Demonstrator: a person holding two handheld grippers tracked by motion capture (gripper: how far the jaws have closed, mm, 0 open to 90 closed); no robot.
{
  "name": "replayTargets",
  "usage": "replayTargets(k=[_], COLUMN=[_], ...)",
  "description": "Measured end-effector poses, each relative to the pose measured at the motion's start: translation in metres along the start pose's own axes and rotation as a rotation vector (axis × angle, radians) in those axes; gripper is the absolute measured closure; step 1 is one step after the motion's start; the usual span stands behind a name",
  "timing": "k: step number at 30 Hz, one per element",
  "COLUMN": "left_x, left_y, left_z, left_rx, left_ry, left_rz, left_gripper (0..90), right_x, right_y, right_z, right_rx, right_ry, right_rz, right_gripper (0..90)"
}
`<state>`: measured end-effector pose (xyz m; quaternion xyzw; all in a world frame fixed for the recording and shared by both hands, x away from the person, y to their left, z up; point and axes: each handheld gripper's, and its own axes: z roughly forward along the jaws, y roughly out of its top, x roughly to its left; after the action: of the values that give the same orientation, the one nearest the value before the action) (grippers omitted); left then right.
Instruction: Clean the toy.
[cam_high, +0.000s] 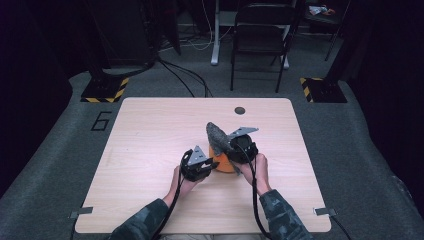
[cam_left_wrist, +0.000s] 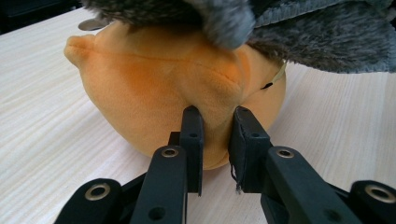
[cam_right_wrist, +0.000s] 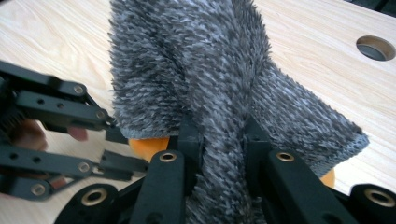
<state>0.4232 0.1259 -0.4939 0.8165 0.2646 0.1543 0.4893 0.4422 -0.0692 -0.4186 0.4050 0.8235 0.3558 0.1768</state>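
While the left gripper (cam_left_wrist: 215, 122) pinches a fold of the orange plush toy (cam_left_wrist: 163, 88) low on its near side, the toy rests on the worktop (cam_high: 150, 150) with the grey fuzzy sock (cam_right_wrist: 196, 79) draped over its top. The right gripper (cam_right_wrist: 219, 135), just above the toy, is clamped on the sock's bunched fabric. If the right gripper pulls harder than the small left pinch can resist, the plush may slip free and lift or roll with the sock. The slick fuzzy pile could also slide out of the right grip.
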Motion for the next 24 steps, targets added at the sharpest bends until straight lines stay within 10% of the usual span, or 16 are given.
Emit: replayTargets(k=[17, 24], left_x=[0.004, 0.01], left_y=[-0.003, -0.006], left_z=[0.001, -0.001], left_rx=[0.008, 0.003], left_ry=[-0.012, -0.011], left_rz=[-0.022, -0.057], left_gripper=[76.4, 76.4], right_x=[-0.059, -0.085], right_y=[-0.034, -0.064], right_z=[0.004, 0.036], right_rx=[0.103, 0.244], right_ry=[-0.087, -0.078], right_rz=[0.142, 0.24], right_gripper=[75.1, 74.9])
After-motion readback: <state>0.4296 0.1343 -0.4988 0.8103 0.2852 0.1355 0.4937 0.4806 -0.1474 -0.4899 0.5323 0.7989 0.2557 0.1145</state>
